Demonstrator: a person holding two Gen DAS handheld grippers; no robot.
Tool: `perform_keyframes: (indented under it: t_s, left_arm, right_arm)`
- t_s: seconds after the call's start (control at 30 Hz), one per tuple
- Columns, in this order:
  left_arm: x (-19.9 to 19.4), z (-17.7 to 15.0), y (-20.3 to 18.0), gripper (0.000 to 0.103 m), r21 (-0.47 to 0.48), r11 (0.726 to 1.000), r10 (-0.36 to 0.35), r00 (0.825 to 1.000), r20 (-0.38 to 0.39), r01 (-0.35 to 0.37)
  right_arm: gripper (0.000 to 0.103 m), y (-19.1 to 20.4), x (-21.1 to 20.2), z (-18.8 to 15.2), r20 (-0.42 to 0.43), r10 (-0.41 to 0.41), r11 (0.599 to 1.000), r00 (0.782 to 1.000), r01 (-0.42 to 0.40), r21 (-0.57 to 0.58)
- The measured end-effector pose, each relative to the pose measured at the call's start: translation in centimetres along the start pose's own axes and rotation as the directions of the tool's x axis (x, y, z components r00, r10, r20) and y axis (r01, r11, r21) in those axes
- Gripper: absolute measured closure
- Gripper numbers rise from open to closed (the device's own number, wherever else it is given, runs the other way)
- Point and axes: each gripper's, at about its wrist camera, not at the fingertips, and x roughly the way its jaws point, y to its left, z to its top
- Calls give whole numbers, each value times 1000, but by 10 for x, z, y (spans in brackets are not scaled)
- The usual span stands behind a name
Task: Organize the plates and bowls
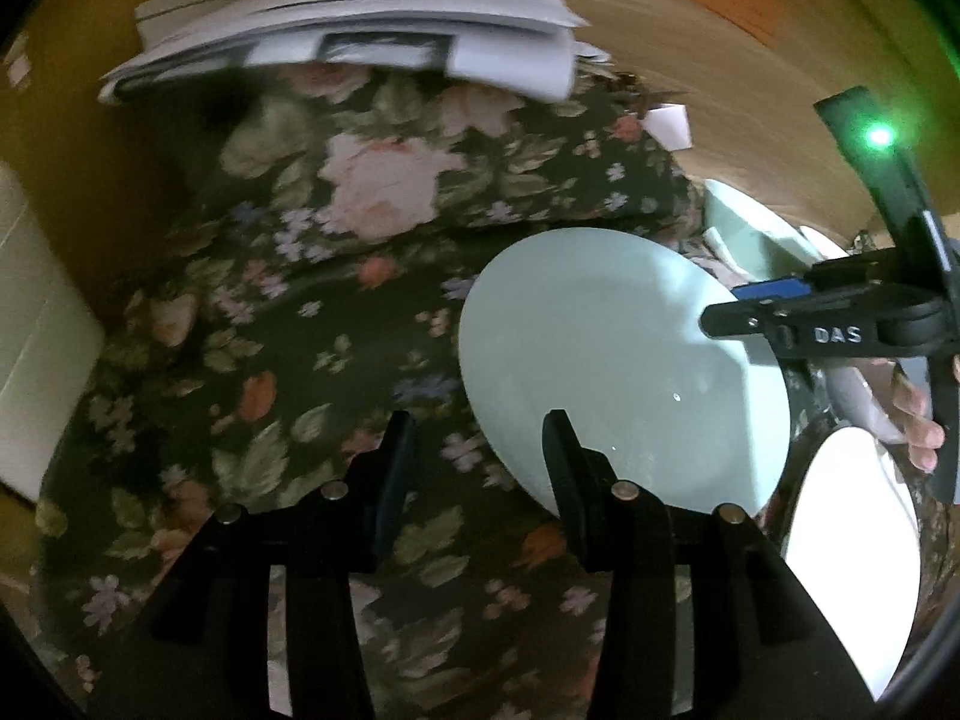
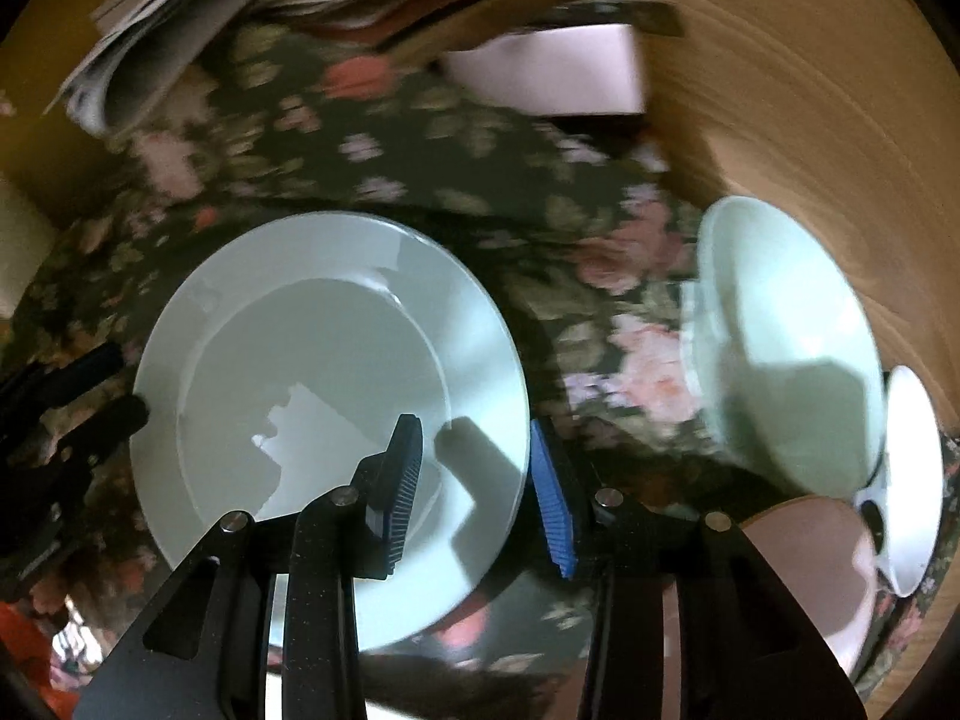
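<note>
You have a floral tablecloth point(image 2: 372, 180) carrying a pale plate point(image 2: 240, 330), a bowl point(image 2: 780, 324) and stacked papers point(image 1: 336, 30).

The pale green plate point(image 2: 288, 372) under the right gripper's point(image 2: 477, 483) fingers looks like glazed ceramic, smooth and glossy, with bright glints on its well. The bowl point(image 2: 786, 348) further to that tool's right has the same shiny glaze. Both rest on a floral cloth point(image 1: 288, 324), matt and woven (its print is blurred). Beyond the cloth lies pale wood point(image 2: 810, 120) with visible grain. The gripper's fingers carry ribbed pads point(image 2: 555, 504), matt plastic or rubber, one blue, one dark. Ahead sits a stack of paper point(image 1: 360, 36), matt.
</note>
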Motion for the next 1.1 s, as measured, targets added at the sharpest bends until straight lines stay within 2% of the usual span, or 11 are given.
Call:
perform_keyframes:
  t_s: [0.2, 0.33, 0.4, 0.5, 0.77, 0.9, 1.1]
  left_arm:
    - [-11, -15, 24, 59, -17, 999, 38, 999, -13, -38]
    - [-17, -22, 36, 59, -21, 998, 61, 998, -10, -61]
    - [-17, -23, 39, 59, -18, 997, 72, 997, -9, -73]
    - [-15, -23, 43, 66, -26, 997, 70, 997, -18, -70]
    - [-11, -20, 44, 67, -21, 998, 67, 998, -16, -67]
    - [-7, -17, 39, 67, -14, 996, 85, 996, -7, -85]
    - [-7, -15, 37, 67, -40, 995, 95, 995, -6, -95]
  right_arm:
    - [68, 32, -1, -5, 0, 61, 997, 998, -61, -49]
    - [68, 54, -3, -5, 34, 34, 993, 999, -30, -111]
    - [68, 59, -2, -6, 45, 34, 994, 998, -29, -106]
    - [68, 57, -2, -8, 49, 50, 996, 998, -46, -73]
    - [68, 54, 24, -5, 33, 80, 996, 996, -78, -51]
    - [68, 58, 19, -3, 51, 88, 995, 995, -85, -57]
    - [69, 54, 9, -16, 85, 88, 995, 993, -84, -47]
